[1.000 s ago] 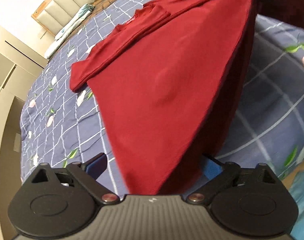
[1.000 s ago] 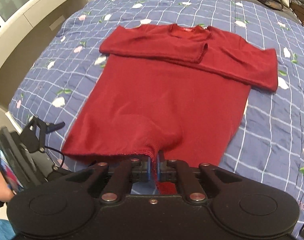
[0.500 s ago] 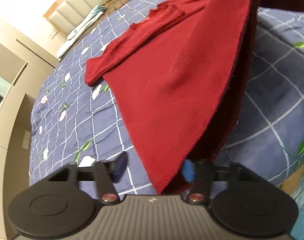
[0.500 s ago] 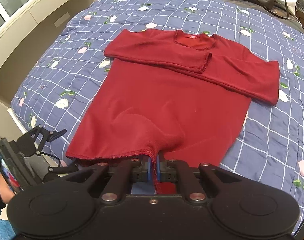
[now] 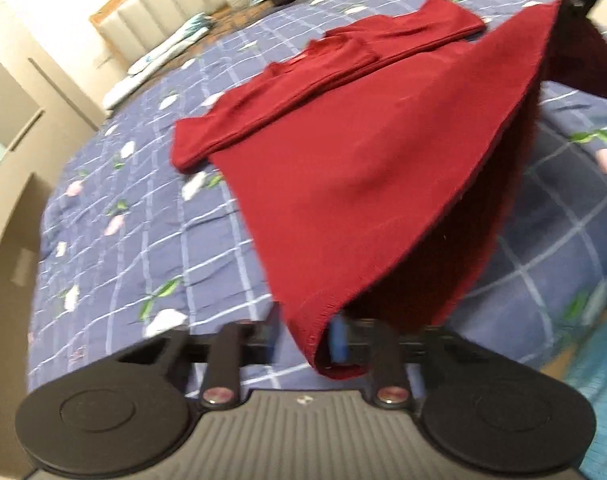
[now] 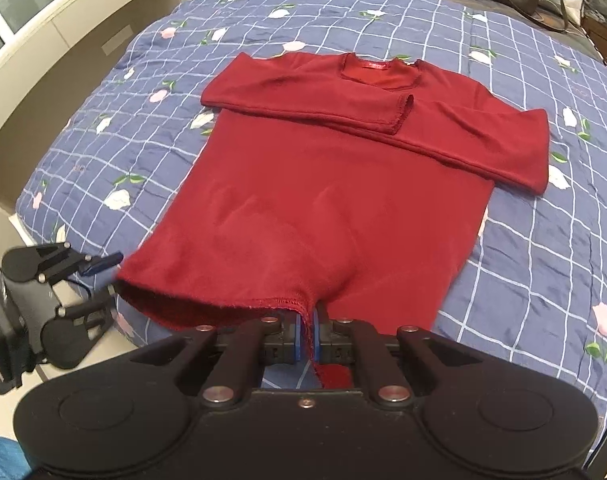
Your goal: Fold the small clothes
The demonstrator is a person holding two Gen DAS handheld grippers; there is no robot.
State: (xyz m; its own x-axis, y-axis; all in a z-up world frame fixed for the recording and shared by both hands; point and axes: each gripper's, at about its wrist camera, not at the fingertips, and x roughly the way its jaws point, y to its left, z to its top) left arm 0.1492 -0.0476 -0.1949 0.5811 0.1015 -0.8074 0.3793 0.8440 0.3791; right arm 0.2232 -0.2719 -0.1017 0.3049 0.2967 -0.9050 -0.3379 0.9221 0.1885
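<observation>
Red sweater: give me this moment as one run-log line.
item: red sweater, sleeves folded across chest | right tongs: shut on hem | left tongs: at hem corner, grip unclear | surface: quilt

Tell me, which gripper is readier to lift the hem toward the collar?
Right. The right gripper is shut on the hem of the sweater. The left gripper has the hem's corner between its jaws, but they look open, so it probably must close first.
</observation>
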